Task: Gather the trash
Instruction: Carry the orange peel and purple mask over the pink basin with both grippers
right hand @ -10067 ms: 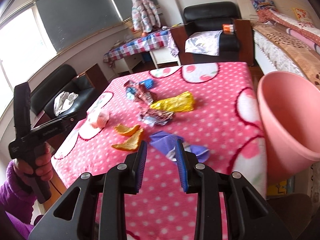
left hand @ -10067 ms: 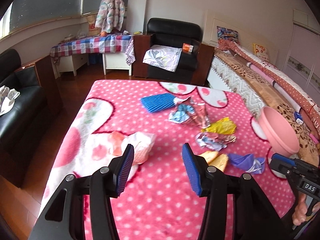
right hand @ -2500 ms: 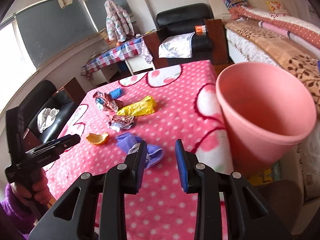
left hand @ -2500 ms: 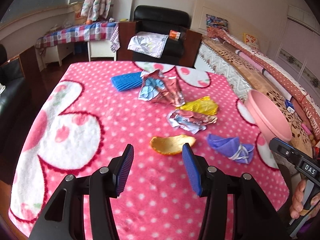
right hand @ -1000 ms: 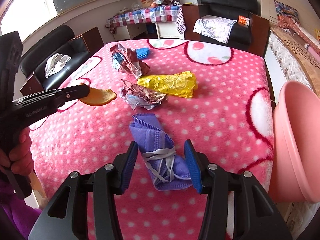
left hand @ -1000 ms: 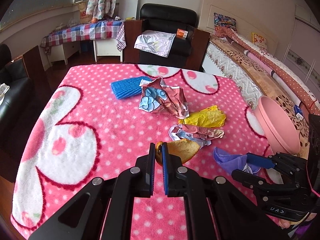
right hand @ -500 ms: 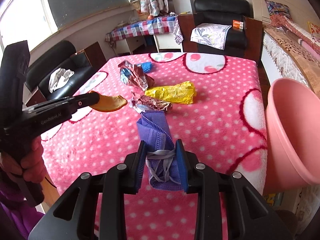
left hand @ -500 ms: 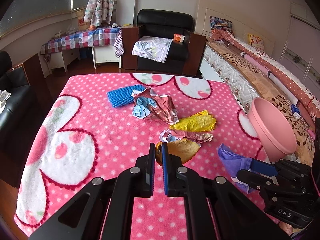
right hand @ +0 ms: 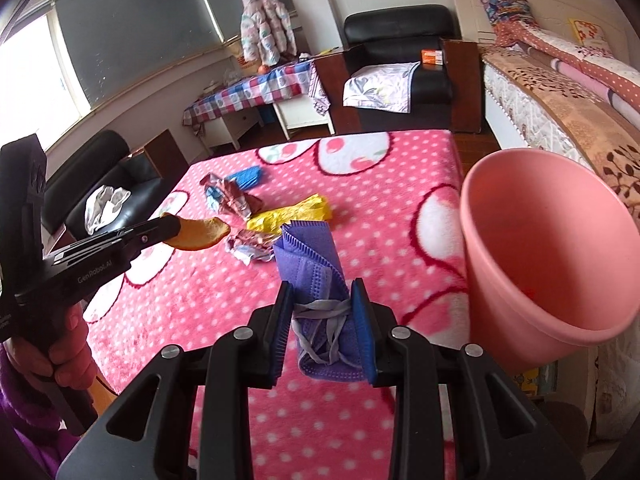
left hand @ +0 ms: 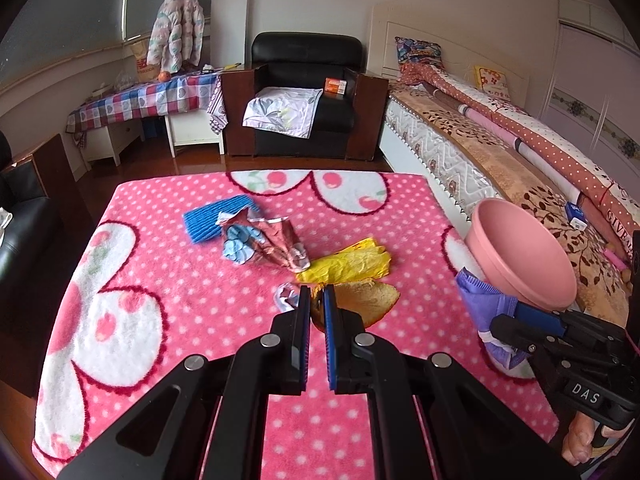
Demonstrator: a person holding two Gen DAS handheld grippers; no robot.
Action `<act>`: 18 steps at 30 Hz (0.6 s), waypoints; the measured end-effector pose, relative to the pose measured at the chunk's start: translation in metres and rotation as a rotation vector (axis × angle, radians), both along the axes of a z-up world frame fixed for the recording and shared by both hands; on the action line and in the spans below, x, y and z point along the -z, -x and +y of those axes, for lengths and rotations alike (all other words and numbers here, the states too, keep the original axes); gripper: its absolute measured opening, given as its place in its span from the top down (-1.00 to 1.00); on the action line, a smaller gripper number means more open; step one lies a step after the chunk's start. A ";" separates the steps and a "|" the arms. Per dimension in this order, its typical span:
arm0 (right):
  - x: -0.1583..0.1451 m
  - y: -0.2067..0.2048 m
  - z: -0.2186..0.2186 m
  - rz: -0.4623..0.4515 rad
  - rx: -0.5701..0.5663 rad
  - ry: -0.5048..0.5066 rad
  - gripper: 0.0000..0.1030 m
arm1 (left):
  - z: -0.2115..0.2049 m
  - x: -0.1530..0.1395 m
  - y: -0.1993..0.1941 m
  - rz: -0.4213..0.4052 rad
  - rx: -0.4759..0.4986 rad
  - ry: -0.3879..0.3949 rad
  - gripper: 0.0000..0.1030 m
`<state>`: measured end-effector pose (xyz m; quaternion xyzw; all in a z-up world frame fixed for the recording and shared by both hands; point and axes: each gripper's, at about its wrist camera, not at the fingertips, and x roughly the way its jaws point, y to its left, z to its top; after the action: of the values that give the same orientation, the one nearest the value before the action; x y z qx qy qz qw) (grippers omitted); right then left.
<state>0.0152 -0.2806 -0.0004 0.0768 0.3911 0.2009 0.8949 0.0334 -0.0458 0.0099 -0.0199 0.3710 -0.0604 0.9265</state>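
Observation:
My left gripper (left hand: 316,300) is shut on an orange peel (left hand: 364,306) and holds it above the pink dotted tablecloth (left hand: 160,264); the peel also shows in the right wrist view (right hand: 198,234). My right gripper (right hand: 322,300) is shut on a purple face mask (right hand: 314,264), lifted off the table, left of the pink bin (right hand: 552,256). The bin (left hand: 520,252) stands past the table's right edge. A yellow wrapper (left hand: 348,266), a crumpled foil wrapper (left hand: 260,240), a small silvery wrapper (left hand: 286,294) and a blue foam net (left hand: 216,222) lie on the table.
A bed (left hand: 500,152) runs along the right behind the bin. A black armchair (left hand: 304,92) and a checked side table (left hand: 152,100) stand beyond the table's far edge. A black sofa (right hand: 100,184) is on the left.
Both grippers have lifted with their loads. The right gripper has carried the mask higher and closer to the bin. The left gripper has raised the peel slightly.

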 end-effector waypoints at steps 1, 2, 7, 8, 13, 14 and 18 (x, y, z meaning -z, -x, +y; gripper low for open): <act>-0.001 -0.001 -0.003 -0.002 0.009 -0.002 0.41 | -0.003 -0.002 0.000 -0.005 0.008 0.002 0.89; -0.002 -0.002 -0.007 -0.005 0.022 -0.006 0.41 | -0.006 -0.003 -0.001 -0.009 0.016 0.004 0.89; -0.005 -0.004 -0.032 -0.018 0.102 -0.019 0.41 | -0.022 -0.010 -0.005 -0.032 0.057 0.017 0.89; -0.006 -0.004 -0.036 -0.020 0.116 -0.021 0.41 | -0.026 -0.011 -0.006 -0.034 0.067 0.022 0.89; -0.005 -0.007 -0.061 -0.023 0.196 -0.034 0.41 | -0.044 -0.017 -0.012 -0.044 0.119 0.054 0.89; -0.005 -0.008 -0.067 -0.024 0.214 -0.035 0.41 | -0.049 -0.019 -0.014 -0.046 0.129 0.059 0.89; -0.004 -0.009 -0.084 -0.029 0.265 -0.046 0.41 | -0.067 -0.022 -0.020 -0.052 0.167 0.064 0.89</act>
<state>0.0245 -0.3648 0.0033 0.1452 0.3598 0.0907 0.9172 0.0534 -0.1129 0.0322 -0.0169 0.3451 -0.1498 0.9264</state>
